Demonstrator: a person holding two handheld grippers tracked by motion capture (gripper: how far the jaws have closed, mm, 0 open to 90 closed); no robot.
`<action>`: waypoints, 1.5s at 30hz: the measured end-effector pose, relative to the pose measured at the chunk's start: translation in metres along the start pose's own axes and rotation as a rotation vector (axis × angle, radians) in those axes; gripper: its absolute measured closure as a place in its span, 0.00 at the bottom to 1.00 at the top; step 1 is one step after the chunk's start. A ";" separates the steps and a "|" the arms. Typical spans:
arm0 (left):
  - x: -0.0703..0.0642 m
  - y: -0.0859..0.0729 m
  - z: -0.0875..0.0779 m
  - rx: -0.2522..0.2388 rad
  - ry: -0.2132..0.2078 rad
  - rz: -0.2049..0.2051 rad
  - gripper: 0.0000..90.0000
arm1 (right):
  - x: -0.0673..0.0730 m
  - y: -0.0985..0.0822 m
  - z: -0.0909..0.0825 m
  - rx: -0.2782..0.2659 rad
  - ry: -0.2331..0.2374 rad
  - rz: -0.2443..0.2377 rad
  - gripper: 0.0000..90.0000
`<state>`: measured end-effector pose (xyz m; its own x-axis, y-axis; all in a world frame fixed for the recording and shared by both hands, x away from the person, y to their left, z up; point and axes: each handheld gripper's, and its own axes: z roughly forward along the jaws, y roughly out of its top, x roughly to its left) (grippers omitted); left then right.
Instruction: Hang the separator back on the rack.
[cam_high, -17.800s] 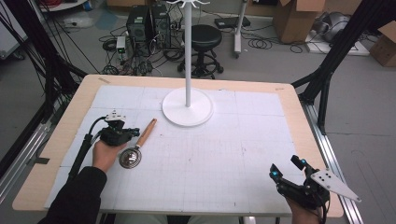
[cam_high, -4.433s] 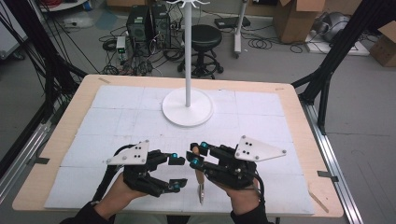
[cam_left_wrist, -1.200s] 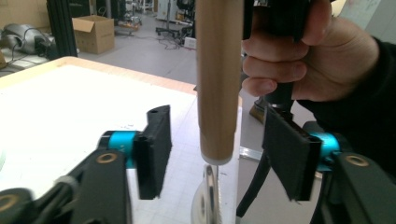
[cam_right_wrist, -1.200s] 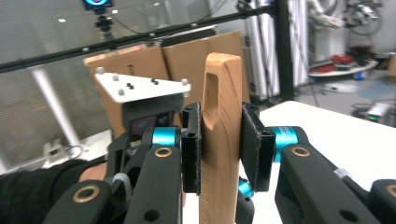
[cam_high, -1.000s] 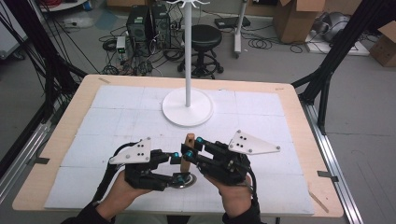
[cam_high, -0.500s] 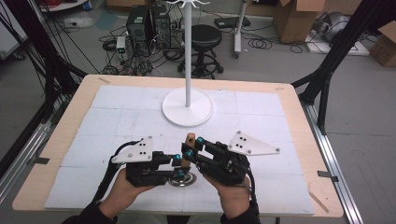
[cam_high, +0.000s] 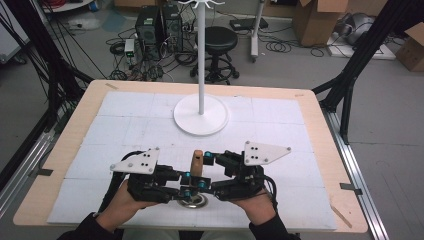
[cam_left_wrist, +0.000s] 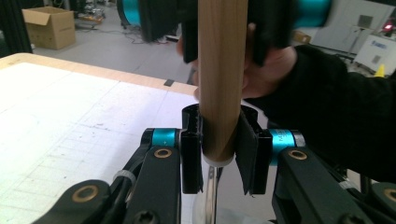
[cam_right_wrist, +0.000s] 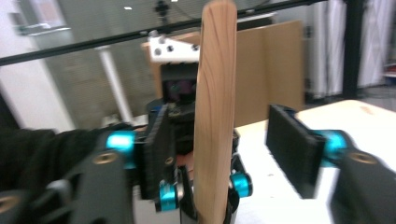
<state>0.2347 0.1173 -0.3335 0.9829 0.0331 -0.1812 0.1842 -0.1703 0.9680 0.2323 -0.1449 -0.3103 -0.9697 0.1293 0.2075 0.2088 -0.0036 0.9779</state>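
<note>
High view: a strainer-like utensil with a wooden handle (cam_high: 198, 161) was seen standing nearly upright near the front edge of the table (cam_high: 320, 130), its metal head (cam_high: 192, 200) resting on the white mat between the two hands. In the left gripper view, the left hand-held gripper (cam_left_wrist: 219, 144) was clamped on the lower end of the handle, just above the metal ferrule, both pads pressing the wood. In the right gripper view, the jaws of the right hand-held gripper (cam_right_wrist: 233, 140) had just been opening: one pad lay close beside the handle (cam_right_wrist: 215, 112) and the other stood well clear, so the wood was between them but no longer squeezed.

The handover from right to left was judged to be practically complete, the utensil having been given over to the left grip. What remained, as far as could be judged, was for the right gripper to be drawn away and for the utensil to be carried to the white stand (cam_high: 201, 114) farther back on the table, probably to be hung on one of the hooks at its top. Nothing was seen hanging there yet.
</note>
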 end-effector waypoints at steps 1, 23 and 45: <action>0.000 0.000 -0.001 -0.002 -0.004 0.002 0.81 | -0.001 -0.001 0.001 0.007 0.012 0.005 0.60; 0.033 -0.037 -0.088 -0.113 0.425 -0.053 0.26 | -0.055 0.044 0.028 0.011 -0.117 -0.042 0.80; 0.049 -0.066 -0.155 -0.207 0.623 -0.113 0.18 | -0.158 0.148 0.069 0.054 -0.212 -0.052 0.80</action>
<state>0.2705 0.2830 -0.3790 0.7617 0.6131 -0.2098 0.2211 0.0584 0.9735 0.4250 -0.0976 -0.2002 -0.9321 0.3331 0.1421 0.1715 0.0604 0.9833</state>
